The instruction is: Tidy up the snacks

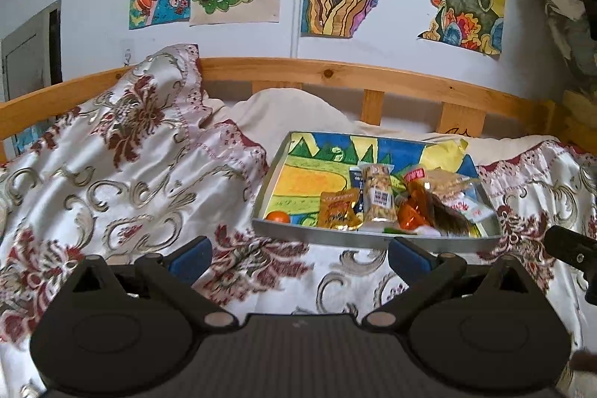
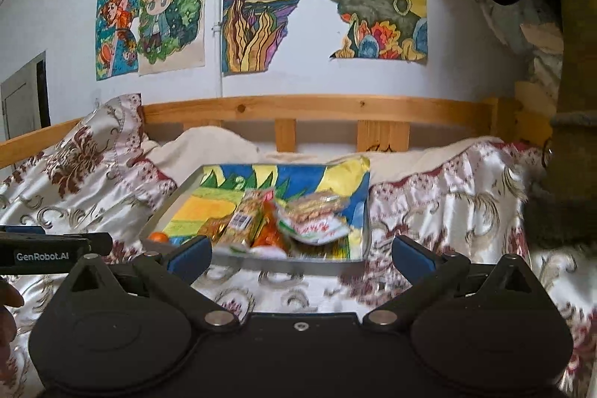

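Note:
A metal tray [image 1: 268,181] [image 2: 367,234] lined with a bright drawing lies on the bed. Several snack packets are piled in its near right part: a peanut bar [image 1: 377,193] [image 2: 242,222], a yellow-orange packet [image 1: 337,209], an orange wrapper [image 1: 412,215] and a white packet [image 2: 317,228]. A small orange fruit [image 1: 278,217] [image 2: 158,237] sits in the near left corner. My left gripper [image 1: 298,254] is open and empty, back from the tray's near wall. My right gripper [image 2: 300,254] also stands open with nothing between its blue pads, short of the tray.
A floral satin cover [image 1: 123,174] [image 2: 447,196] lies rumpled over the bed, humped high at the left. A wooden rail [image 1: 335,73] [image 2: 317,107] runs behind, under drawings on the wall. The other gripper's body shows at the edges [image 1: 571,248] [image 2: 44,250].

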{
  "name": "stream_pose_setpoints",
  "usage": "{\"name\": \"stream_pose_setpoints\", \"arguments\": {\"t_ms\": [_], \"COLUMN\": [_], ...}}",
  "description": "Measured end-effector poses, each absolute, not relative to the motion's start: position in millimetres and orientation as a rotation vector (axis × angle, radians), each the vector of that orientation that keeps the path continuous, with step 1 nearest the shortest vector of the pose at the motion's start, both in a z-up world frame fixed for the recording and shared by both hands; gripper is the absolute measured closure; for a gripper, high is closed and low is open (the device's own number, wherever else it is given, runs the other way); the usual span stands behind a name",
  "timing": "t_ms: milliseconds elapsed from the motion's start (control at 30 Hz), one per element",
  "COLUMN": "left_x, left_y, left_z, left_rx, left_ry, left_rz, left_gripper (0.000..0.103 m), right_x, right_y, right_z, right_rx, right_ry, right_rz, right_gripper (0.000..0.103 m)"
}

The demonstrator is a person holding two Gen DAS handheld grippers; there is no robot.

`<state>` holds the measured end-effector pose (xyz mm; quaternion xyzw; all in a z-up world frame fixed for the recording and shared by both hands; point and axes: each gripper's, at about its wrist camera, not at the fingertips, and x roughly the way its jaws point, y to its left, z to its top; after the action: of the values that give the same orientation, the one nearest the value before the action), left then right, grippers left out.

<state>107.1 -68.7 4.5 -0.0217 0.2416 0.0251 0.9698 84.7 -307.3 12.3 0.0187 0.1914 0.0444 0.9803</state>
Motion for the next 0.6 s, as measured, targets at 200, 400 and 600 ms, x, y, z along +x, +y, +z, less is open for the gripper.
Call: {"name": "stream_pose_setpoints", "arguments": {"t_ms": [200, 400, 600], "left_x": [81.9, 67.4, 61.5], "left_y": [-60.0, -54.2, -51.6], "left_z": [3.7, 4.0, 4.9], "left_rx": [-0.051, -0.056, -0.058], "left_ry": [0.493, 0.491, 0.483], "left_rz": [0.059, 0.06, 0.056], "left_gripper": [0.001, 0.001, 0.001], "right_x": [64.8, 55.5, 52.9], "right_y": [-300.4, -295.1, -292.7], "right_z": [12.1, 11.9, 10.9], "right_rx": [0.046, 0.036, 0.03], "right_ry": [0.398, 0.398, 0.391], "right_rz": [0.089, 0.088, 0.087], "right_gripper": [0.001, 0.001, 0.001]}}
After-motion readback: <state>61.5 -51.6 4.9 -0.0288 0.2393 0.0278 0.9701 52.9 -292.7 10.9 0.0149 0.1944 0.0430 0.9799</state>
